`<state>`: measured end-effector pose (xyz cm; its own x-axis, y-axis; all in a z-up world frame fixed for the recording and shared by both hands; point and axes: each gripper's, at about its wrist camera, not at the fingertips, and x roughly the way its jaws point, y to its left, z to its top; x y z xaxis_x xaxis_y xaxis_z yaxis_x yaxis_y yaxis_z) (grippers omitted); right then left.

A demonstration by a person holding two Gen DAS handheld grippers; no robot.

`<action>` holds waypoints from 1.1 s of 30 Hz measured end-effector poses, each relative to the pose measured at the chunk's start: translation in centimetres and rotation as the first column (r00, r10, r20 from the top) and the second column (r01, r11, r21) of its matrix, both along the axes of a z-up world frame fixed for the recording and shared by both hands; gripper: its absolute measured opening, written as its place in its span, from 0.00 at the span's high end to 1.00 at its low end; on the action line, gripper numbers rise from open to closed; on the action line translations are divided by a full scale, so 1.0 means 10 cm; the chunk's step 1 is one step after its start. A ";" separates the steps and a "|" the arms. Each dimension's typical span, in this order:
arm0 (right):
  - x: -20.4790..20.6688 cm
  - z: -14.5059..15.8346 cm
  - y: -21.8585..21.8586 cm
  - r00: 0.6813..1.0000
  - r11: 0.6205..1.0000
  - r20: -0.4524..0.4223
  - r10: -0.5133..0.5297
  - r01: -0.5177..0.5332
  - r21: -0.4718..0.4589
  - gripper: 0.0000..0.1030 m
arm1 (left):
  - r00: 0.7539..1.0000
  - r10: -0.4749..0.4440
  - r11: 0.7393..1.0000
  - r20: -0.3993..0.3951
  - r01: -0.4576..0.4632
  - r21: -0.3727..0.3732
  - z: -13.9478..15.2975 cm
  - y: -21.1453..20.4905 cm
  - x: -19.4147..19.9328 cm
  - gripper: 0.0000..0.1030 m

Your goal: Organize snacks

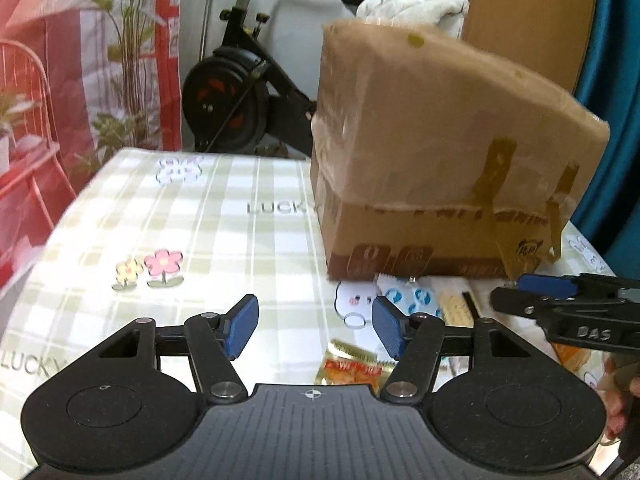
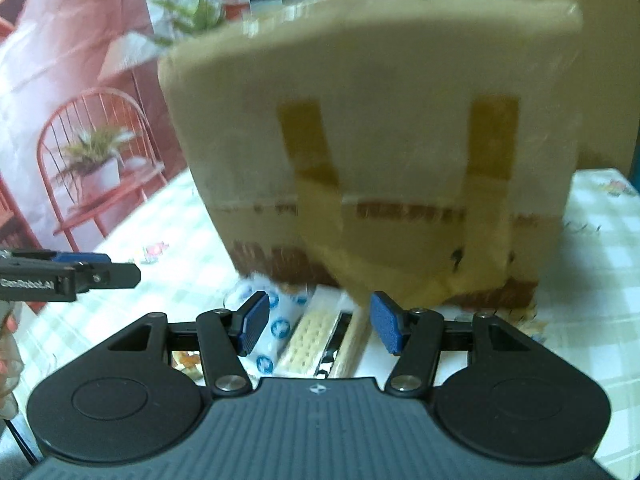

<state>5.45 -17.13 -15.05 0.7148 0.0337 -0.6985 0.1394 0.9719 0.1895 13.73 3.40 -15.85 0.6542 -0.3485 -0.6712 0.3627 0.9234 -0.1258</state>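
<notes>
Snack packets (image 2: 280,336) lie on the bench (image 1: 224,240) by the cardboard box's (image 1: 432,152) near edge, lengthwise ahead of my empty, half-open right gripper (image 2: 316,322), the nearer one; my left gripper (image 1: 316,326) is open too.

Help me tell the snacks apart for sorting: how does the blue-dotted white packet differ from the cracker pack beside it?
The white packet carries blue round prints; the cracker pack shows pale dimpled crackers. The white packet lies left of the cracker pack. Both lie on the tablecloth before the cardboard box.

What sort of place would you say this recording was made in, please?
Probably a room in a home: an exercise bike stands behind a table with a flowered check tablecloth, and a taped cardboard box sits by snack packets.
</notes>
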 end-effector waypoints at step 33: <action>-0.25 -0.54 0.12 0.999 0.986 -0.036 0.033 -0.039 -0.159 0.51 | 0.998 -0.057 0.989 -0.028 0.060 0.135 -0.62 -0.39 -0.34 0.35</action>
<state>2.99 -15.91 -20.40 0.6919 -0.0551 -0.7199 0.1074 0.9938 0.0272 10.36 -0.49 -22.01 0.6181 -0.2904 -0.7305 0.4153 0.9096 -0.0102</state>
